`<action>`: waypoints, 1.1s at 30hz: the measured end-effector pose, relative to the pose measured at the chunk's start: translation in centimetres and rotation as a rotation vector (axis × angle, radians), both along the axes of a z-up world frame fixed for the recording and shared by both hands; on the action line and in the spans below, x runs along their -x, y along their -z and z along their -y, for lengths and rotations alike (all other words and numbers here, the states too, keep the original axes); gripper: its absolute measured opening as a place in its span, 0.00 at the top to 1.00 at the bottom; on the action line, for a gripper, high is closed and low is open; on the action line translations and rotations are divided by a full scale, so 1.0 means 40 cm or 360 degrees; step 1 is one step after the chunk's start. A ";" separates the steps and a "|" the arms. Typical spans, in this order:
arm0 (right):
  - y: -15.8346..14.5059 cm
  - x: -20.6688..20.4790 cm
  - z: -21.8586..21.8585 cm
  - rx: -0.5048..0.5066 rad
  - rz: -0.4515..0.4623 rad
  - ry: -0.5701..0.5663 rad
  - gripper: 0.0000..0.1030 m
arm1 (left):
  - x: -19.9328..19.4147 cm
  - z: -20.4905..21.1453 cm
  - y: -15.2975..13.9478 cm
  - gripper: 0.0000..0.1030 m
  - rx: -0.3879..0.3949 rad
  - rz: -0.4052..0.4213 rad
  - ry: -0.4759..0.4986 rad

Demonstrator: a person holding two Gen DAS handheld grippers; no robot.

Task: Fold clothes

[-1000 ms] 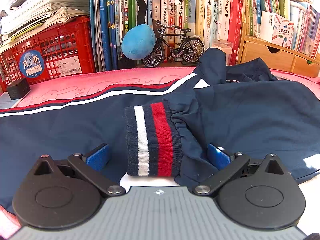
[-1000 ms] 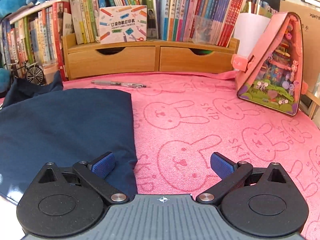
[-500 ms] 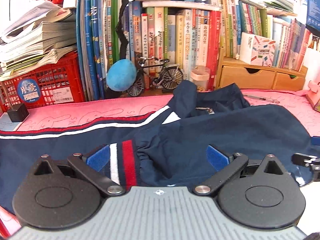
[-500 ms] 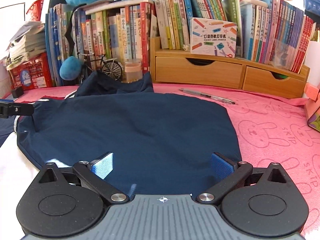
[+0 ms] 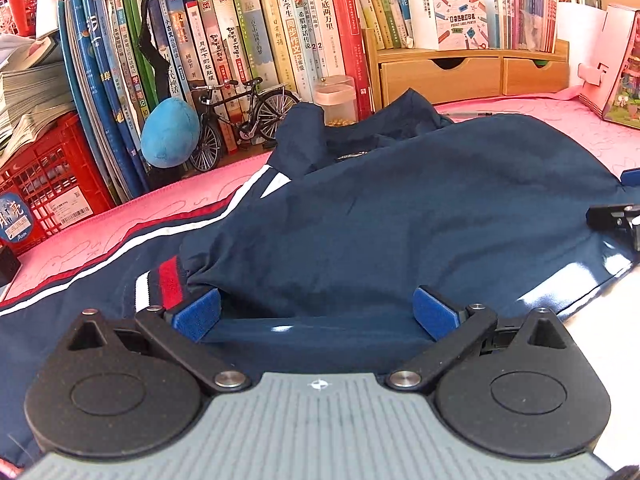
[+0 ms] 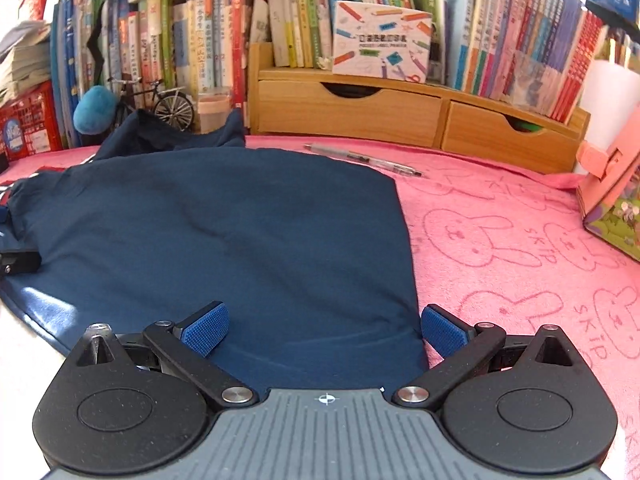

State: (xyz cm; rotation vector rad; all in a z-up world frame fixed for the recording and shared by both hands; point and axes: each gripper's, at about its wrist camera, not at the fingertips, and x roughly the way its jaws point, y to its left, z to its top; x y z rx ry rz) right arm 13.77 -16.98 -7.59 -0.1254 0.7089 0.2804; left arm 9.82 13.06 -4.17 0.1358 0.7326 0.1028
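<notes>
Navy fabric fills the left wrist view: a dark blue track jacket [image 5: 400, 216] with white and red stripes along one sleeve lies spread over the pink bunny-print cloth [image 5: 132, 220] on the desk. Its ribbed cuff [image 5: 160, 284], banded navy, white and red, rests just beside the left blue pad, and the hem's glossy edge lies between the pads. The left gripper [image 5: 316, 314] stands with its jaws wide apart over that hem, holding nothing. At the right edge the tip of the other gripper shows by the jacket's far corner. Behind stand a row of upright books [image 5: 256, 40], a red plastic crate [image 5: 48, 176] bearing a round blue sticker that reads "Moon", a blue plush ball [image 5: 168, 132], a small black model bicycle [image 5: 244, 116] and a white box [image 5: 448, 20] printed "POCKET LABEL PRINTER".

From the right wrist, the jacket [image 6: 224, 232] lies smooth and flat, its right edge running straight down the pink cloth [image 6: 500, 240], where "SKIP" repeats beside the rabbit outlines. The right gripper [image 6: 324, 330] is likewise spread wide, its pads straddling the jacket's near corner without pinching it. A clear pen [image 6: 364, 159] lies on the cloth before the wooden two-drawer organiser [image 6: 400, 112].
</notes>
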 end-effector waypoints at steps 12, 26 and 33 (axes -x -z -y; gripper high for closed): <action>0.004 -0.014 0.019 -0.0033 -0.0019 0.0054 0.00 | 0.048 -0.004 -0.007 0.00 0.0012 0.0088 0.0045; 0.004 -0.014 0.012 -0.0030 -0.0018 0.0076 0.00 | 0.072 -0.089 -0.013 0.00 0.0180 0.0071 -0.0100; 0.002 -0.013 0.011 -0.0031 -0.0018 0.0078 0.00 | 0.078 -0.094 -0.019 0.00 0.0156 0.0079 -0.0115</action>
